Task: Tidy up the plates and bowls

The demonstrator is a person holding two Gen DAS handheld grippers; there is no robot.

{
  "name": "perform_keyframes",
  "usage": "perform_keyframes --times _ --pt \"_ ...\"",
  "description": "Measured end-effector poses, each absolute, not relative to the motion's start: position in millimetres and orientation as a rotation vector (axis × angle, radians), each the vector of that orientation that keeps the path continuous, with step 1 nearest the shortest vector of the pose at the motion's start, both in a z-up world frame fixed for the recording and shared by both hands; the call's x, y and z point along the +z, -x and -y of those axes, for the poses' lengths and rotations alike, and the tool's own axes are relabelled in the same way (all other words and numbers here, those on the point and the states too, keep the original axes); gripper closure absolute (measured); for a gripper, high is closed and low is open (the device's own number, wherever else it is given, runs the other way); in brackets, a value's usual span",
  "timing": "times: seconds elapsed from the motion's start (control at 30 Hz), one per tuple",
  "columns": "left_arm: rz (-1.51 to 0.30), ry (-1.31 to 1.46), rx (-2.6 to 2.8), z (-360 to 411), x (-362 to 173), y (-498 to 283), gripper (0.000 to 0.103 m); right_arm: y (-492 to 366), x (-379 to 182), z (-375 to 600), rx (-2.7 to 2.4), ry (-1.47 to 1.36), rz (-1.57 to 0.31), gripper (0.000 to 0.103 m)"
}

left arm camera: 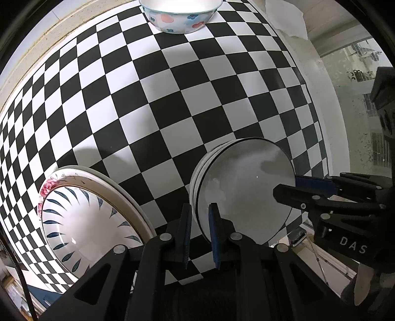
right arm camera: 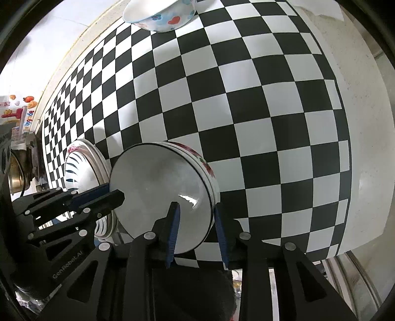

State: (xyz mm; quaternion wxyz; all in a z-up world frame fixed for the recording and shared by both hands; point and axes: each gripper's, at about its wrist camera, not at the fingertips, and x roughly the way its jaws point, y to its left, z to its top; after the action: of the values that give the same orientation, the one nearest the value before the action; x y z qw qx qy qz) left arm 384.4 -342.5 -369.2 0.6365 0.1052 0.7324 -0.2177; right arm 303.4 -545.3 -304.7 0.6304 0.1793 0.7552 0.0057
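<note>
A small stack of white black-rimmed enamel bowls (left arm camera: 246, 187) sits near the front edge of the checkered table; it also shows in the right wrist view (right arm camera: 158, 187). My left gripper (left arm camera: 200, 237) is shut on its near-left rim, one finger inside, one outside. My right gripper (right arm camera: 197, 232) is shut on the opposite rim and shows in the left wrist view (left arm camera: 291, 187). A blue-leaf patterned bowl (left arm camera: 88, 217) in a flowered plate lies to the left. A floral bowl (left arm camera: 180, 14) stands at the far edge.
The checkered tablecloth (left arm camera: 172, 103) covers the table between the stack and the far bowl. The table's right edge (left arm camera: 328, 138) drops to a tiled floor. Cluttered shelves with a metal pot (right arm camera: 14, 170) are at the far left.
</note>
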Motion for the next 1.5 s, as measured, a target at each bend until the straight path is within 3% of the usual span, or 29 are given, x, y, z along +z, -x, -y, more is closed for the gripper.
perform_keyframes --times 0.27,0.57,1.0,1.07,1.13,1.5 --pt "-1.604 -0.159 -0.466 331.0 -338.9 -423.3 0.087 -330.2 -282.0 574.4 -0.024 -0.457 -1.643 0.069" --pt "-1.516 0.011 -0.363 326.9 -327.7 -541.3 0.083 -445.4 -259.3 614.3 -0.042 -0.551 -1.470 0.066" --pt "-1.629 0.035 -0.343 356.0 -397.9 -632.5 0.084 -550.4 -320.4 615.4 -0.067 -0.531 -1.523 0.066" --pt "-1.619 0.028 -0.349 359.5 -404.3 -636.0 0.087 -554.0 -327.4 615.8 -0.078 -0.520 -1.515 0.074" --pt "-1.612 0.026 -0.362 362.7 -406.9 -635.1 0.095 -554.4 -333.0 616.0 -0.117 -0.490 -1.517 0.092" --pt "-1.562 -0.044 -0.350 373.4 -393.9 -621.4 0.095 -550.6 -328.1 607.1 -0.107 -0.440 -1.523 0.094"
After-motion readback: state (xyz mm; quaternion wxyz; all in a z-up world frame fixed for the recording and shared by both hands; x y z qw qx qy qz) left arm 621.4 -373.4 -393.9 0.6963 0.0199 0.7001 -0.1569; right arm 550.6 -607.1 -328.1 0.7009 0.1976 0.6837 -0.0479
